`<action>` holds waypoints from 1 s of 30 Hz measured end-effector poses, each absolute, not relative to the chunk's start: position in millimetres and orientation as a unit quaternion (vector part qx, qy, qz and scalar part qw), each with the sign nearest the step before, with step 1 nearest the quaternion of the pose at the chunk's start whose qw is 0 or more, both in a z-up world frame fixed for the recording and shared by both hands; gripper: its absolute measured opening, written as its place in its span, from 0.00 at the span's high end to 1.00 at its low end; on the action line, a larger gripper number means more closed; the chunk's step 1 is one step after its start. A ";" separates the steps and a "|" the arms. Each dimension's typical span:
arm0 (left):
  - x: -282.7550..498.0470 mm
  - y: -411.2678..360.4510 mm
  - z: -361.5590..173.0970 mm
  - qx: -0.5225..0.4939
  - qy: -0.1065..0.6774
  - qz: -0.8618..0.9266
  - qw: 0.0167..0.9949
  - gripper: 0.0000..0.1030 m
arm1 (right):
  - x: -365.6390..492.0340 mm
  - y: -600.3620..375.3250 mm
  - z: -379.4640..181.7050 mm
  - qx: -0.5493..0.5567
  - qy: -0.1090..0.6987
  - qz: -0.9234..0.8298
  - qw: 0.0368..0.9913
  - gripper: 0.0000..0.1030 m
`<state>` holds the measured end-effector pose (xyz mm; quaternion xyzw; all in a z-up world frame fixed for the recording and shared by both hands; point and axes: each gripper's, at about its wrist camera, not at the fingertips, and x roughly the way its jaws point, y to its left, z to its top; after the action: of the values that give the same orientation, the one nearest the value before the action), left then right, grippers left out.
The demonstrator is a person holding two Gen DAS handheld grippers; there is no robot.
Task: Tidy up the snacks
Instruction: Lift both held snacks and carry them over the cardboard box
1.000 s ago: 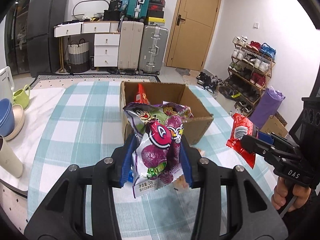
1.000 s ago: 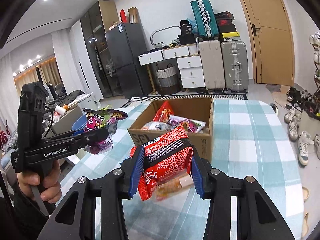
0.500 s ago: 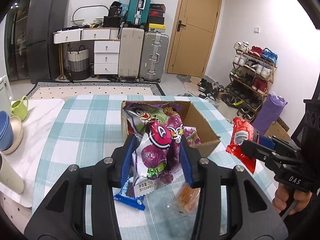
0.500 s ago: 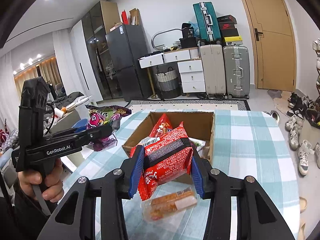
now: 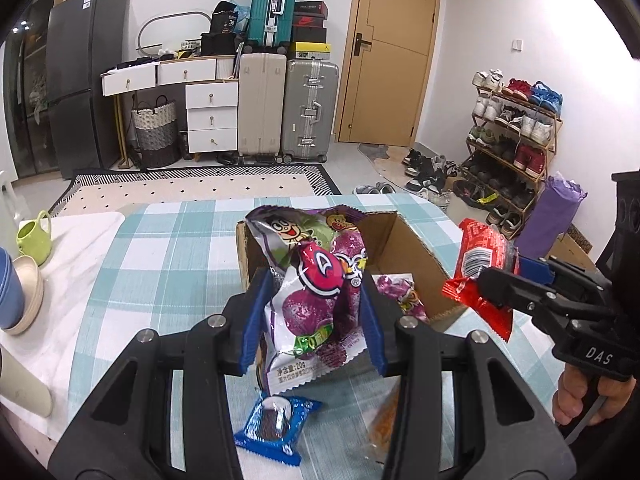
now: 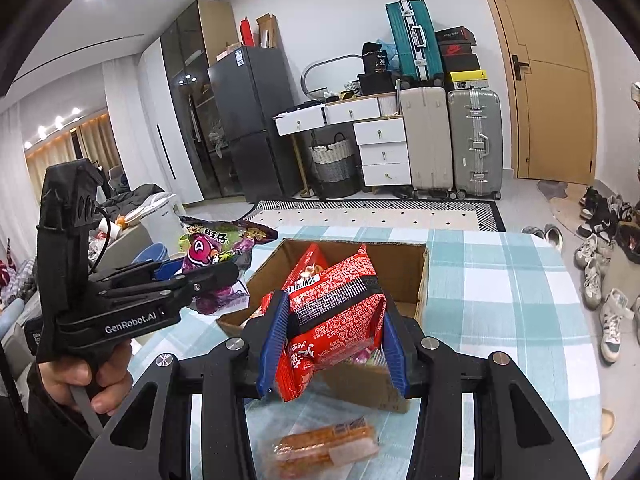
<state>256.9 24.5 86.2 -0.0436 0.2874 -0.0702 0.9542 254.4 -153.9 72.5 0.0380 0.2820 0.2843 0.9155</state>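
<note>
My left gripper point(image 5: 314, 320) is shut on a purple snack bag point(image 5: 316, 292) and holds it above the near edge of the open cardboard box point(image 5: 416, 252). My right gripper point(image 6: 332, 340) is shut on a red snack packet point(image 6: 336, 316), raised over the near side of the box point(image 6: 420, 280). Each gripper shows in the other's view: the right one point(image 5: 516, 280) with the red packet point(image 5: 480, 272), the left one point(image 6: 228, 276) with the purple bag point(image 6: 216, 252). A blue cookie packet point(image 5: 276, 424) and an orange snack packet point(image 6: 324, 444) lie on the checked tablecloth point(image 5: 172, 248).
The box holds other snack bags point(image 5: 400, 292). Bowls point(image 5: 20, 292) and a green mug point(image 5: 34, 236) stand at the table's left. Suitcases point(image 5: 288, 108), drawers point(image 5: 208, 112) and a shoe rack point(image 5: 512, 140) stand beyond the table.
Both grippers have risen and moved forward over the box with their bags. The blue cookie packet and the orange packet on the table have come into view below.
</note>
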 end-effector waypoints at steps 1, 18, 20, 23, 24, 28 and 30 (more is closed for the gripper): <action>261.2 24.2 85.1 -0.043 0.288 -0.070 0.954 0.62 | 257.3 -153.0 72.5 0.038 0.283 0.282 0.916 0.57; 326.0 22.2 63.4 -0.044 0.299 -0.057 0.952 0.62 | 312.1 -141.9 56.5 0.035 0.293 0.271 0.916 0.57; 332.4 19.7 60.1 -0.043 0.302 -0.057 0.951 0.62 | 317.0 -141.0 52.1 0.034 0.297 0.272 0.915 0.57; 338.5 16.0 53.5 -0.035 0.304 -0.056 0.950 0.62 | 325.3 -138.4 44.0 0.032 0.303 0.272 0.913 0.57; 341.7 14.2 50.7 -0.032 0.305 -0.056 0.950 0.62 | 328.4 -137.2 41.0 0.032 0.305 0.276 0.911 0.57; 351.3 9.8 40.2 -0.029 0.312 -0.059 0.948 0.62 | 339.5 -131.8 30.0 0.027 0.317 0.276 0.907 0.57; 357.0 6.6 36.1 -0.023 0.315 -0.058 0.947 0.62 | 343.8 -130.8 24.8 0.026 0.320 0.277 0.905 0.57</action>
<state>357.0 6.6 36.1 -0.0231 0.3151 -0.0579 0.9470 343.8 -130.8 24.8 0.0263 0.3205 0.2774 0.9053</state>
